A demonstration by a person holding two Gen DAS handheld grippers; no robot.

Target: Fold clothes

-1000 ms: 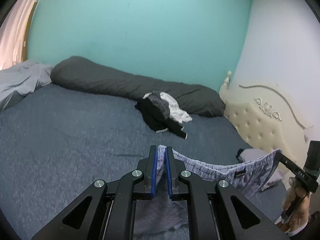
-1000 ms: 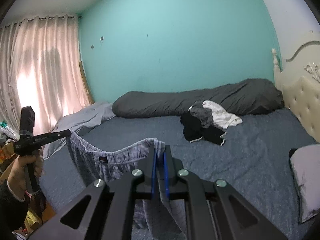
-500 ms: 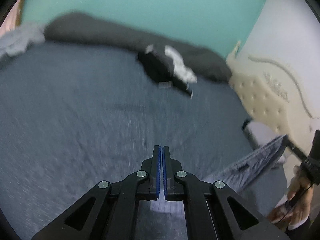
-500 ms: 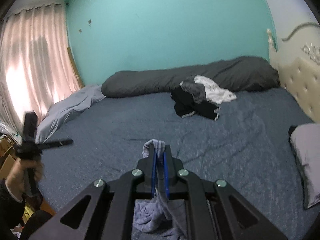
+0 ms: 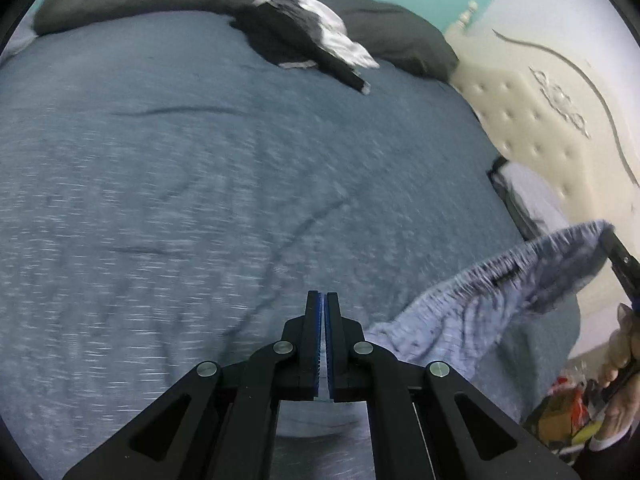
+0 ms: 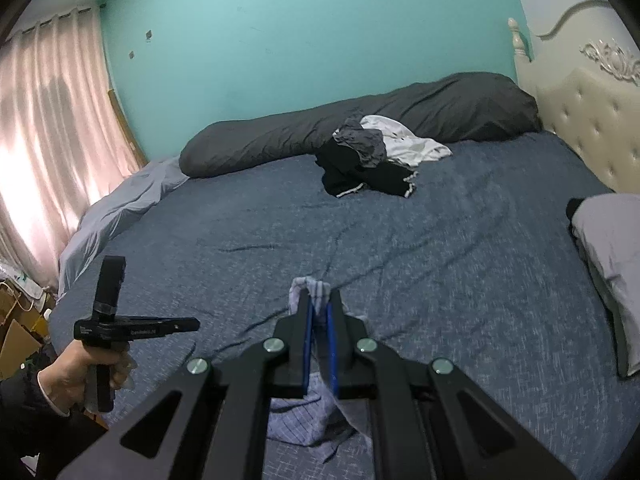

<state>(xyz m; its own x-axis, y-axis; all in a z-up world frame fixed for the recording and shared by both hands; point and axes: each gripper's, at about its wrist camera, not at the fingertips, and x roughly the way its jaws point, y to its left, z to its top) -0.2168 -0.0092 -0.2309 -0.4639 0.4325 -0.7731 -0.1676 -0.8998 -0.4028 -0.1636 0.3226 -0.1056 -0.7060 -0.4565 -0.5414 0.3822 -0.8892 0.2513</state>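
Right wrist view | right gripper [image 6: 319, 312] clamps a bunched edge of the plaid shorts [image 6: 310, 420]; the rest hangs below onto the blue bedsheet [image 6: 440, 248] | left gripper [image 5: 323, 312] pads pressed together with nothing visible between them; shorts drape just right of it | clothes pile [image 6: 376, 156] far off by the dark bolster [image 6: 360, 120]

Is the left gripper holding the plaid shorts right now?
No. The left gripper is shut with nothing visible between its pads; only the right gripper pinches the plaid shorts.
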